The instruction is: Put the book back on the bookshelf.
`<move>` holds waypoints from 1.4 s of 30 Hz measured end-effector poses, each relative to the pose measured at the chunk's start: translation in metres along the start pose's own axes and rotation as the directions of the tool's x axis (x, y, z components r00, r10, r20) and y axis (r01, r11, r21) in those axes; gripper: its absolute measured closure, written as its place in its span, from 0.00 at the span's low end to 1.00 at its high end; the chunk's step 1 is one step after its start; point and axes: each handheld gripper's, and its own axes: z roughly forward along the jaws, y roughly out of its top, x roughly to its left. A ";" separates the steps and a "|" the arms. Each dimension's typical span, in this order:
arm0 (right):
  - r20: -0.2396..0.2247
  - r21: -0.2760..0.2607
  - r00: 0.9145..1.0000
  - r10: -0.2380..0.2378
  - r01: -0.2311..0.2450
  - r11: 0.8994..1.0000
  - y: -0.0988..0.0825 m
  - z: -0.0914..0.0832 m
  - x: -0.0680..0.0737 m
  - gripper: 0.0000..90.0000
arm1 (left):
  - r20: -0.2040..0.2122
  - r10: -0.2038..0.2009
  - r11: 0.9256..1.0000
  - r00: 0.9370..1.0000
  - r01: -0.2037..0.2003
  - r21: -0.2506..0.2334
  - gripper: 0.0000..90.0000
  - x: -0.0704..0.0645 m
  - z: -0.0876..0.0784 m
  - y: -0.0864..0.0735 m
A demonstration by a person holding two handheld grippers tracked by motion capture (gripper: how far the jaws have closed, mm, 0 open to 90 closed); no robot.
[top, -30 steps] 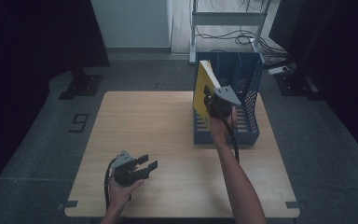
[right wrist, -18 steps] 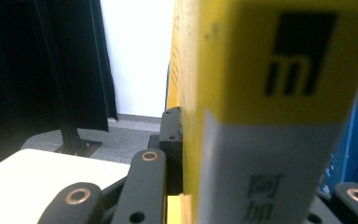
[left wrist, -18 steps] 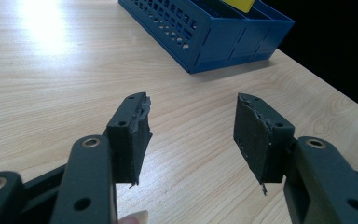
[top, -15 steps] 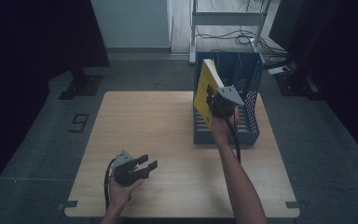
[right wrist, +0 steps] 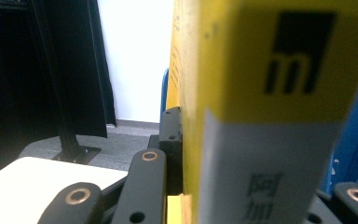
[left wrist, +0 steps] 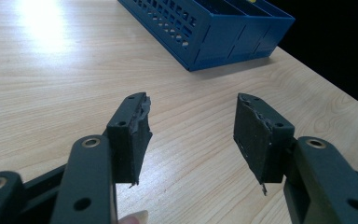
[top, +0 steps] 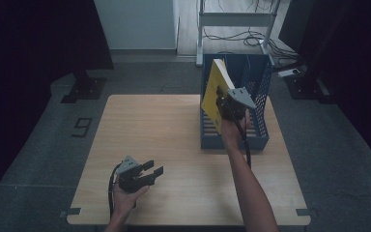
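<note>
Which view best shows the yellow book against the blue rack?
The high view: the yellow book tilts over the blue slotted plastic rack, clamped by the right gripper. The right gripper view shows its blurred spine; the left gripper view, the rack alone.

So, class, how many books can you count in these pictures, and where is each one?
1. A yellow book is clamped in the right gripper, tilted over the left end of the blue rack. The rack's walls may hide others.

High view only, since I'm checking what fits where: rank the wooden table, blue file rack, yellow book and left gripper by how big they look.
1. Wooden table
2. Blue file rack
3. Yellow book, tilted and partly hidden, so unsure
4. Left gripper
</note>
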 end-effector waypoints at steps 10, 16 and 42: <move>0.000 -0.013 1.000 0.016 -0.016 1.000 0.003 -0.003 -0.002 0.83 | 0.000 -0.001 1.000 1.000 0.001 0.002 0.51 0.000 0.001 0.000; 0.007 -0.017 1.000 0.023 -0.023 1.000 0.003 -0.005 -0.004 0.83 | -0.001 -0.003 1.000 1.000 0.003 0.002 0.51 0.001 0.001 0.000; 0.022 0.016 1.000 0.000 -0.001 1.000 -0.005 0.037 0.008 0.83 | 0.004 -0.023 1.000 1.000 0.023 0.003 0.51 0.006 0.001 -0.002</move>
